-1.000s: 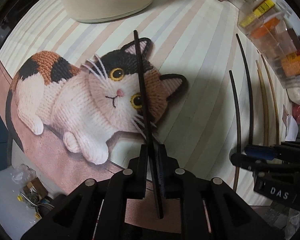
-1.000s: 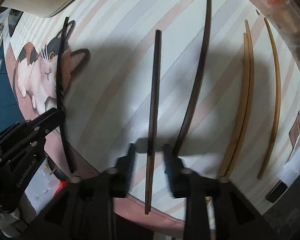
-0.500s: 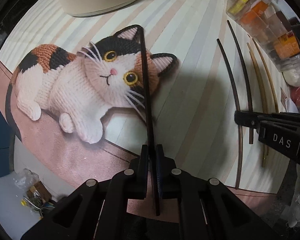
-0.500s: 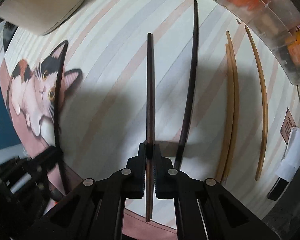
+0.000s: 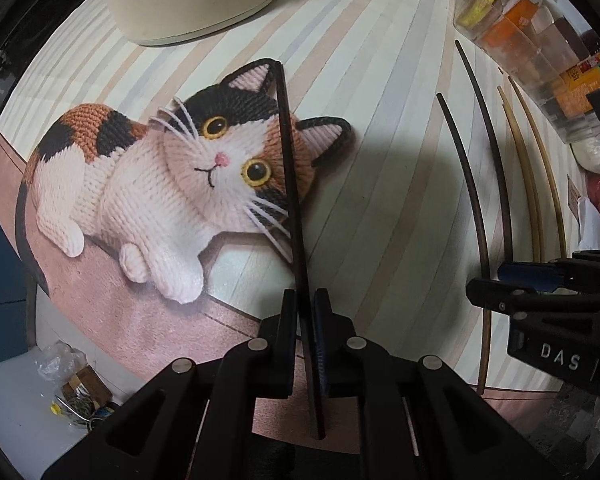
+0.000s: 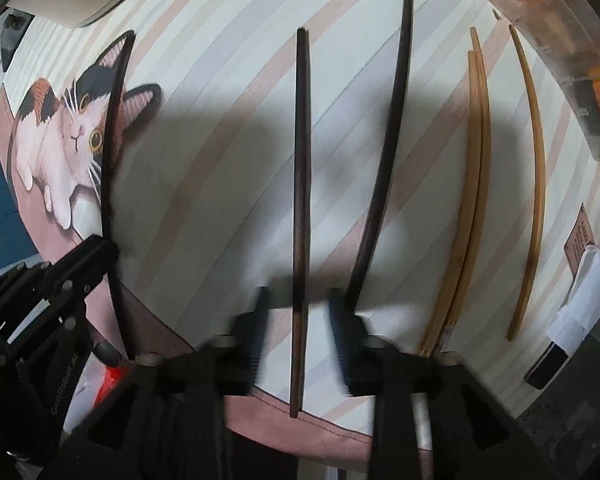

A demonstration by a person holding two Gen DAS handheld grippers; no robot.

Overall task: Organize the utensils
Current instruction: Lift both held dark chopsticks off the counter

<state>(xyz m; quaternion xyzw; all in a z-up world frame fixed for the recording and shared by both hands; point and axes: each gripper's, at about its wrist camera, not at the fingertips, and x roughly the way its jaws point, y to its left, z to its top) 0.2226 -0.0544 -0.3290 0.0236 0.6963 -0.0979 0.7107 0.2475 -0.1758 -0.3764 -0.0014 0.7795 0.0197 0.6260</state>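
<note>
Left tongs are clamping a black chopstick over the cat mat; right tongs are spread wide around a dark chopstick.

Six chopsticks are seen lying lengthwise on the striped, cat-printed surface: a black chopstick is laid across the cat's face, well apart from the rest. A dark brown chopstick is set near a second dark brown chopstick, the two slightly splayed. To the right, two pale bamboo chopsticks are pressed together, a third bamboo chopstick placed beside them.
</note>
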